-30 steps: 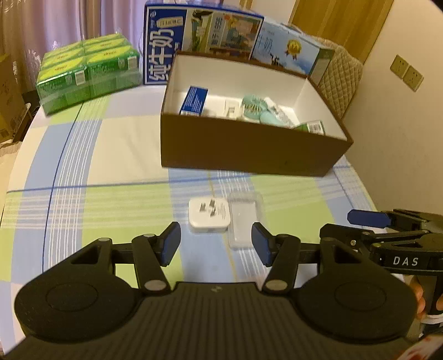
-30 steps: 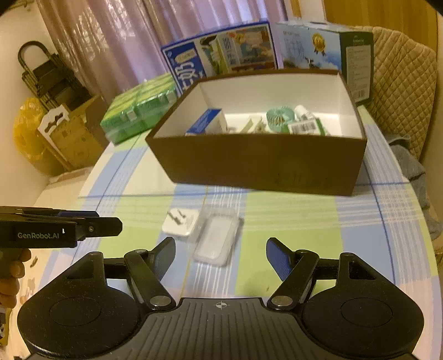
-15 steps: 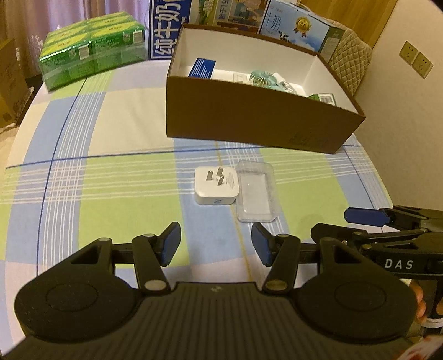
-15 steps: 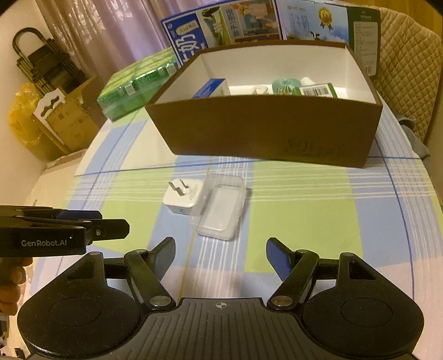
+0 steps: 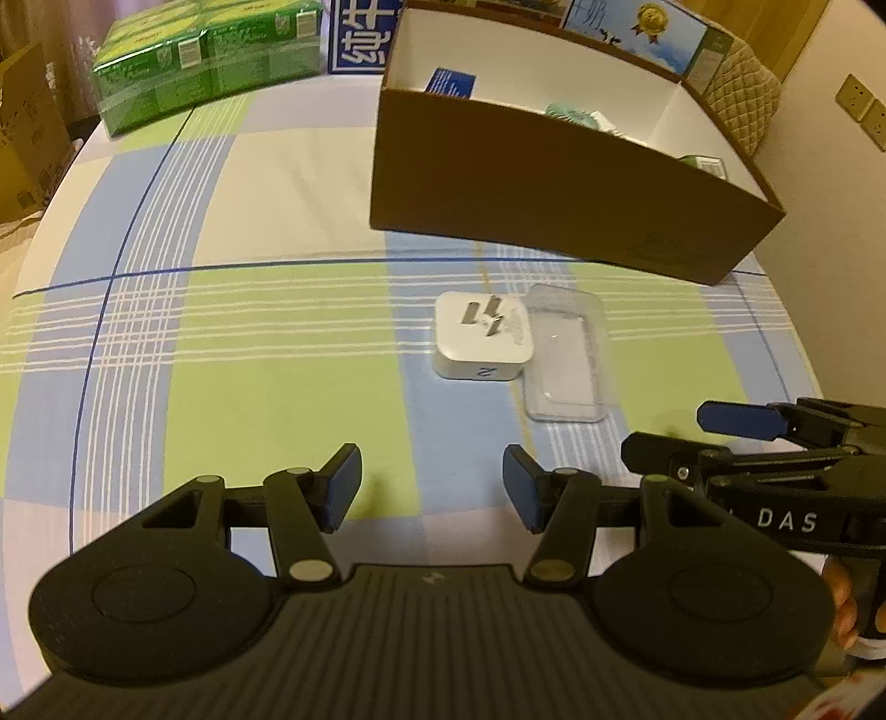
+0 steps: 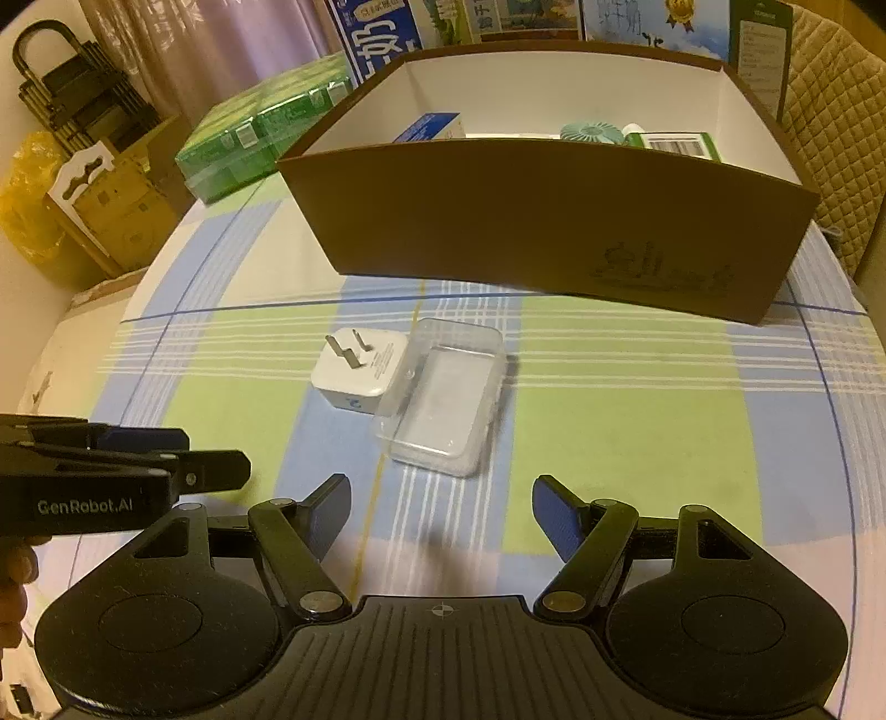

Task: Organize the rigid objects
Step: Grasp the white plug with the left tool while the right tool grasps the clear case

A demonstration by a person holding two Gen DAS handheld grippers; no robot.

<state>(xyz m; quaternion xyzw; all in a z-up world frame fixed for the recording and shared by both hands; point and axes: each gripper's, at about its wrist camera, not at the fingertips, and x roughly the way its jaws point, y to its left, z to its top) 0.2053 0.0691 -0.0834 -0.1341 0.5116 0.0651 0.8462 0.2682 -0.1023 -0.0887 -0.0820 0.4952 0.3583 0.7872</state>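
Observation:
A white plug adapter (image 5: 483, 343) lies prongs-up on the checked tablecloth, touching a clear plastic case (image 5: 567, 360) on its right. Both also show in the right wrist view: the adapter (image 6: 360, 368) and the case (image 6: 446, 396). Behind them stands an open brown box (image 5: 554, 183) holding a blue carton (image 5: 451, 83), a teal fan (image 6: 590, 133) and a green packet (image 6: 678, 145). My left gripper (image 5: 432, 487) is open and empty, just short of the adapter. My right gripper (image 6: 443, 512) is open and empty, just short of the case.
A green shrink-wrapped pack (image 5: 205, 50) sits at the back left. Milk cartons (image 6: 498, 22) stand behind the box. The table's right edge (image 5: 797, 343) runs close to a wall. A quilted chair (image 6: 836, 111) and cardboard boxes (image 6: 111, 205) stand off the table.
Both grippers have tilted down and moved closer to the table, so the adapter and case sit nearer to the fingertips. Both stay open. Nothing on the table moved.

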